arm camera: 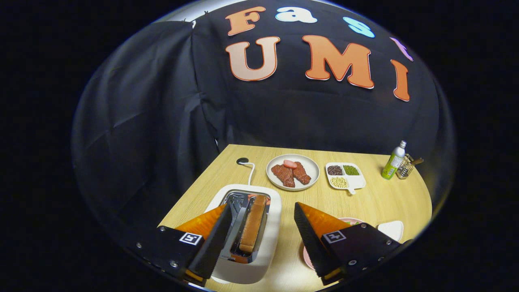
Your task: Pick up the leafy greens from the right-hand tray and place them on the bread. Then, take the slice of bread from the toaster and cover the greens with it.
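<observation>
A white toaster point(271, 227) stands on the wooden table point(385, 202), just ahead of my left finger. A brown slice of bread point(253, 223) sticks up from its right slot. My gripper point(261, 207) hovers open above the toaster, the bread lying between the two fingers but untouched. Behind my right finger point(310, 239) a pink plate point(352, 221) peeks out with a scrap of green on it; most of it is hidden.
Beyond the toaster sits a round plate point(312, 167) with red meat pieces, then a white divided dish point(357, 182) of beans. A green bottle point(393, 161) and a small holder point(407, 167) stand at the far right. A white dish point(392, 229) lies near the right edge. The toaster cord point(248, 167) runs back.
</observation>
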`<state>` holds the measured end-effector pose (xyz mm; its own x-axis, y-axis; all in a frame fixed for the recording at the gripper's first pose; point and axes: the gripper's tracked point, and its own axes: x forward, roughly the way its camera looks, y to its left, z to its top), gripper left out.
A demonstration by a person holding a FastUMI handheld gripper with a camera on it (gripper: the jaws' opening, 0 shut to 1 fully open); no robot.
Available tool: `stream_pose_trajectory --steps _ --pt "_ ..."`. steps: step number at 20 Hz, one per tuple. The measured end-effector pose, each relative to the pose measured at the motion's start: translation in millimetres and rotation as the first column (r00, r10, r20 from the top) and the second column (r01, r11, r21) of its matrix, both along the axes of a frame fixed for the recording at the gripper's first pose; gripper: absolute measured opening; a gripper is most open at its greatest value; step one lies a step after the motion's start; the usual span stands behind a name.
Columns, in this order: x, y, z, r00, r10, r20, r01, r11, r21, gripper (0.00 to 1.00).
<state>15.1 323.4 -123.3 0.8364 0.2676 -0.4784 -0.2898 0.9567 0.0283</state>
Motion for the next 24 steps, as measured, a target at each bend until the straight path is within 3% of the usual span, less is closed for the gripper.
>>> stream_pose_trajectory --steps 4,12,16,24 --pt "-3 9 -14 0.999 0.013 -0.032 -0.014 1.0 -0.019 0.76" --pt "-11 22 -22 0.997 0.046 -0.062 -0.048 0.998 -0.033 0.16" --pt "-11 22 -13 0.998 0.047 -0.049 -0.049 0.998 -0.027 0.08" --pt "-11 15 22 0.998 0.059 -0.014 -0.059 0.998 0.018 0.08"
